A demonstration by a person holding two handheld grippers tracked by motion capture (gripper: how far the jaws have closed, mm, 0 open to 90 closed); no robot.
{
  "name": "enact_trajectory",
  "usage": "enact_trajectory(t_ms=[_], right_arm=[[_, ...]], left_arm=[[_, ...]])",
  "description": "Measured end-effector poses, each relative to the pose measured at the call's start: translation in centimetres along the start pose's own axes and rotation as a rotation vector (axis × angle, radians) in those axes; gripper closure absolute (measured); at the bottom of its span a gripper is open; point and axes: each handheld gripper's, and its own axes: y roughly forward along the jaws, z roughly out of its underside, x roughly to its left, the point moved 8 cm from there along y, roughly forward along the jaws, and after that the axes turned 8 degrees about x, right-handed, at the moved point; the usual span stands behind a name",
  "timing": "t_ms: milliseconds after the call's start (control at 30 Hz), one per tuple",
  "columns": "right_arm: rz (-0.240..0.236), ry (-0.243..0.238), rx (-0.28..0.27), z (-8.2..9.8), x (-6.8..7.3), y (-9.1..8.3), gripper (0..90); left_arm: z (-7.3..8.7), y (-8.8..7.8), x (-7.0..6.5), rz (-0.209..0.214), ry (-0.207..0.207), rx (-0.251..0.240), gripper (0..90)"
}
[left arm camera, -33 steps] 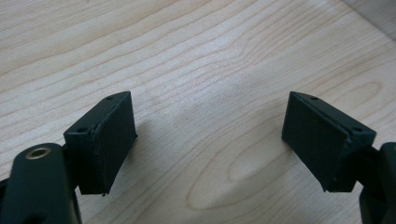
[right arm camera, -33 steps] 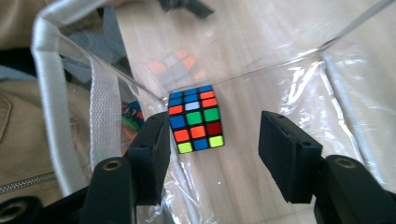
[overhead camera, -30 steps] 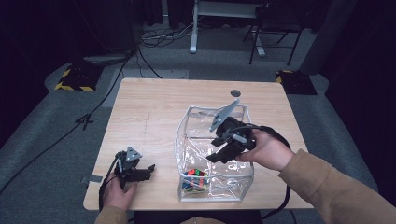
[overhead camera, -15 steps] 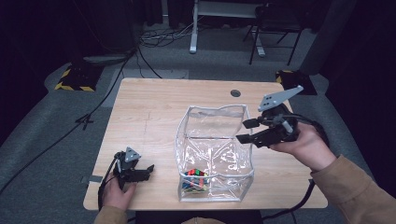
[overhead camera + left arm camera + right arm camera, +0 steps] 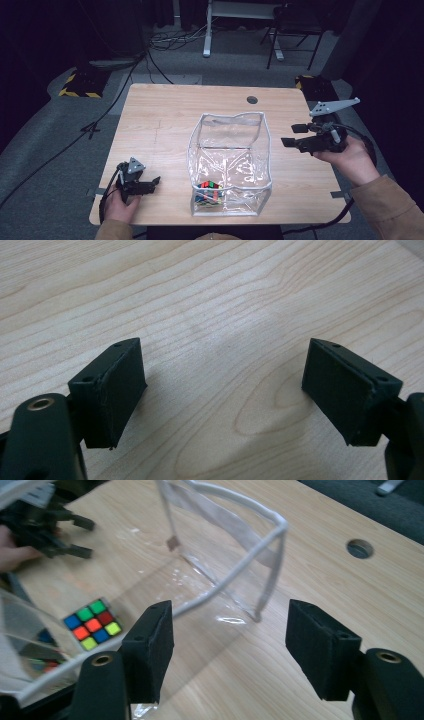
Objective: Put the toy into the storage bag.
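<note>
Now the right tongs (image 5: 291,135) hover off the right side of the clear bag (image 5: 230,165), out of its mouth where they were a second ago; their jaws have just been opening and nothing sits between them. Left of them, inside the bag's near end, lies the puzzle cube (image 5: 93,624), so the drop looks done. Far beyond, the left tongs (image 5: 156,181) rest open on the worktop (image 5: 165,115).
</note>
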Motion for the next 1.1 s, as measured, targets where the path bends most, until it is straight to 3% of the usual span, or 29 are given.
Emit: enact_trajectory(t_ms=[133, 333, 400, 433, 567, 600, 633, 667, 767, 1100], right_arm=[[0.053, 0.045, 0.011, 2.2, -2.4, 1.0, 34.0], [0.088, 0.107, 0.011, 4.4, -4.6, 2.2, 29.0], [0.106, 0.123, 0.004, 5.9, -5.6, 3.0, 22.1], [0.106, 0.123, 0.004, 5.9, -5.6, 3.0, 22.1], [0.094, 0.153, 0.025, 8.8, -6.8, 4.8, 14.1], [0.090, 0.194, 0.019, 9.4, -7.2, 5.2, 14.0], [0.090, 0.194, 0.019, 9.4, -7.2, 5.2, 14.0], [0.077, 0.248, 0.018, 10.3, -7.7, 5.8, 14.0], [0.084, 0.273, 0.017, 11.7, -8.3, 6.7, 13.9], [0.106, 0.242, 0.041, 14.6, -8.1, 9.7, 0.0]], left_arm=[[0.1, -0.1, 0.2, 0.011, 0.012, 0.003, 17.9], [0.2, -0.2, 0.6, 0.020, 0.036, 0.003, 17.9], [0.3, -0.2, 0.7, 0.019, 0.037, 0.008, 17.8], [0.3, -0.2, 0.7, 0.019, 0.037, 0.008, 17.7], [0.3, -0.2, 0.7, 0.017, 0.037, 0.008, 17.5], [0.3, -0.2, 0.7, 0.015, 0.038, 0.008, 17.5], [0.3, -0.2, 0.7, 0.015, 0.038, 0.008, 17.5], [0.3, -0.2, 0.7, 0.015, 0.038, 0.008, 17.5], [0.3, -0.2, 0.7, 0.017, 0.037, 0.008, 17.4], [0.3, -0.2, 0.7, 0.017, 0.036, 0.009, 17.3]])
